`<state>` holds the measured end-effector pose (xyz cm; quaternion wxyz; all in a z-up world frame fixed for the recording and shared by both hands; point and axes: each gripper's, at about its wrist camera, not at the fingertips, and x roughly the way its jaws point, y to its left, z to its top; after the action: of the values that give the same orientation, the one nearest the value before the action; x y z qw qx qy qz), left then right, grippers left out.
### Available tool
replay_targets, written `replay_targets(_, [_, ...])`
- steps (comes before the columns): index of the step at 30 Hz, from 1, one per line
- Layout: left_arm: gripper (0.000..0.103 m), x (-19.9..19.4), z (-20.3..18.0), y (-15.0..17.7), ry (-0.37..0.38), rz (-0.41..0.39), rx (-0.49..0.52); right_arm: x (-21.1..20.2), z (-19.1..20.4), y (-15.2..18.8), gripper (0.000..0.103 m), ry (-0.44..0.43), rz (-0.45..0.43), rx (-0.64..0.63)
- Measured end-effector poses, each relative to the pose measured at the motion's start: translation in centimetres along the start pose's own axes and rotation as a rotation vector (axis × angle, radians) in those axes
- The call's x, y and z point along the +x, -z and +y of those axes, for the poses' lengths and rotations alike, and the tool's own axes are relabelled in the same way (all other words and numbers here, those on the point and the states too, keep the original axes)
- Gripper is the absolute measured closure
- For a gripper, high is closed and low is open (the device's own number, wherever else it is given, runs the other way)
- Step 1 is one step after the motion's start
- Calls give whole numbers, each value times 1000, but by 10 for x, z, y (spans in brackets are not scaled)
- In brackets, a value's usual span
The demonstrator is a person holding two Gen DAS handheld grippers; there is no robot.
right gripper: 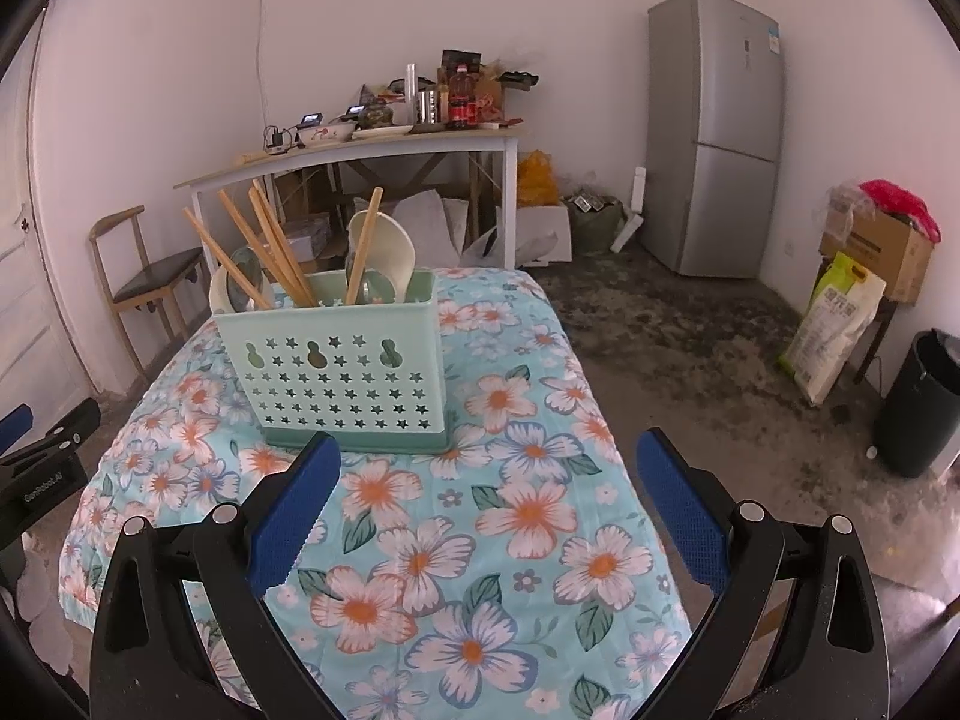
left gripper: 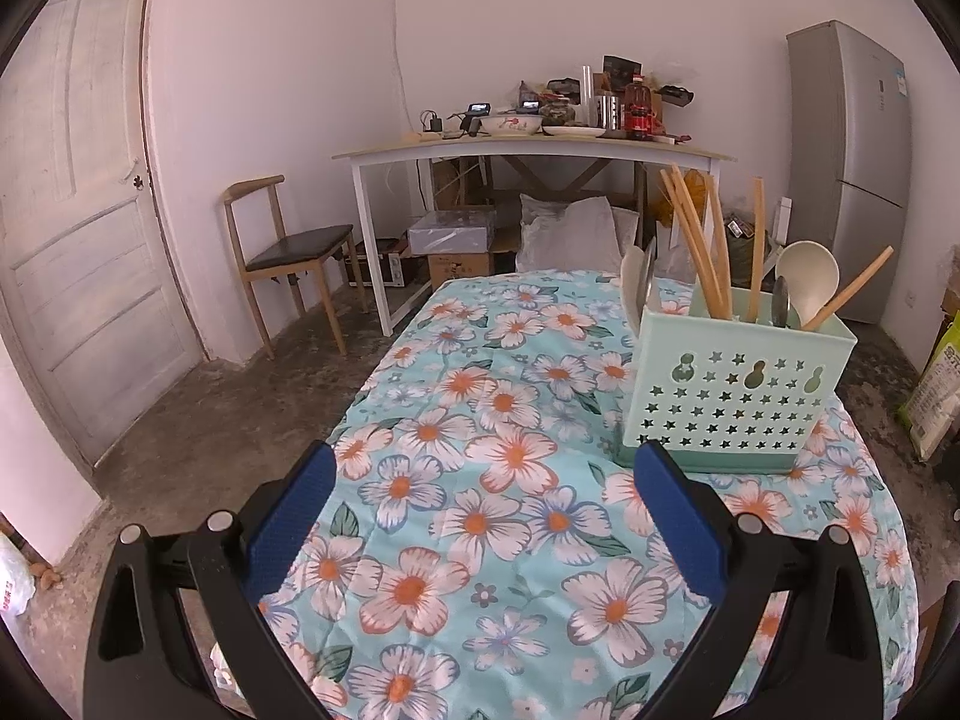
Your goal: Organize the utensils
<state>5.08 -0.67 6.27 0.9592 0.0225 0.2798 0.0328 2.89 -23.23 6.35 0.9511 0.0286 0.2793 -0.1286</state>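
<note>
Chopsticks (left gripper: 699, 240) and spoons (left gripper: 804, 279) stand in the green holder (left gripper: 738, 390) on the flowered counter (left gripper: 480, 510), leaning loosely. Left claw (left gripper: 480, 516) and right claw (right gripper: 486, 516) both gape wide, holding nothing. A careless reach could likely catch the slanted sticks and tip the light holder.

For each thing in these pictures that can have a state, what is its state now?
left gripper: open, empty
right gripper: open, empty
utensil holder: upright on the tablecloth, holding chopsticks and spoons
door: shut
fridge: shut
</note>
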Motion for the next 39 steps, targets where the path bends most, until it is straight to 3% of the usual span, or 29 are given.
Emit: replay_targets(39, [6,-2,-2,-1,3,-2,11,1,-4,-1,8,10,-4,3])
